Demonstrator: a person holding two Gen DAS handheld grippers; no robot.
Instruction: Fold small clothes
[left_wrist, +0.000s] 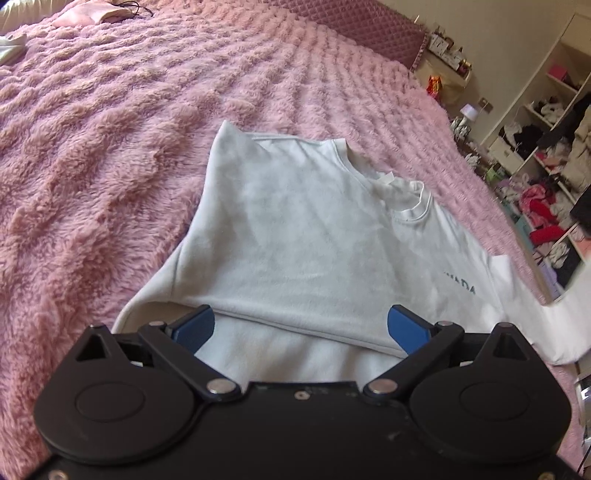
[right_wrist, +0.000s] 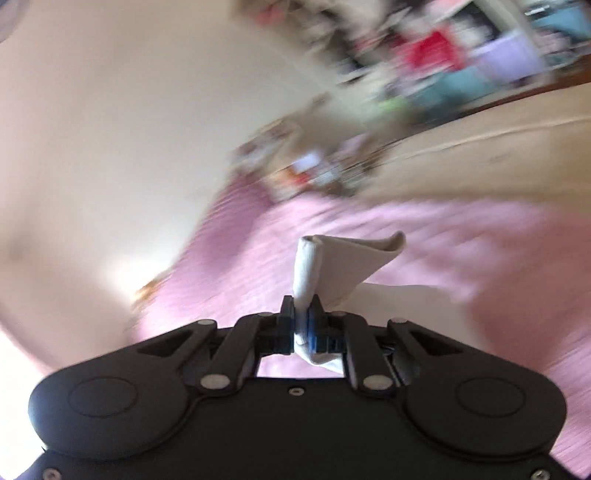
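Note:
A white sweatshirt (left_wrist: 295, 229) lies on the pink fluffy bedspread (left_wrist: 110, 129), its left side folded over the body, collar toward the far right. My left gripper (left_wrist: 301, 325) is open, its blue pads spread just above the near folded edge, holding nothing. In the right wrist view, my right gripper (right_wrist: 304, 317) is shut on a bunched white piece of the sweatshirt (right_wrist: 332, 266), lifted above the bedspread (right_wrist: 461, 240). That view is motion-blurred.
A padded purple headboard (left_wrist: 351, 26) runs along the far edge. Open shelves full of clothes (left_wrist: 546, 155) stand at the right past the bed edge. A pink cloth (left_wrist: 92, 14) and a white item (left_wrist: 13, 48) lie at the far left.

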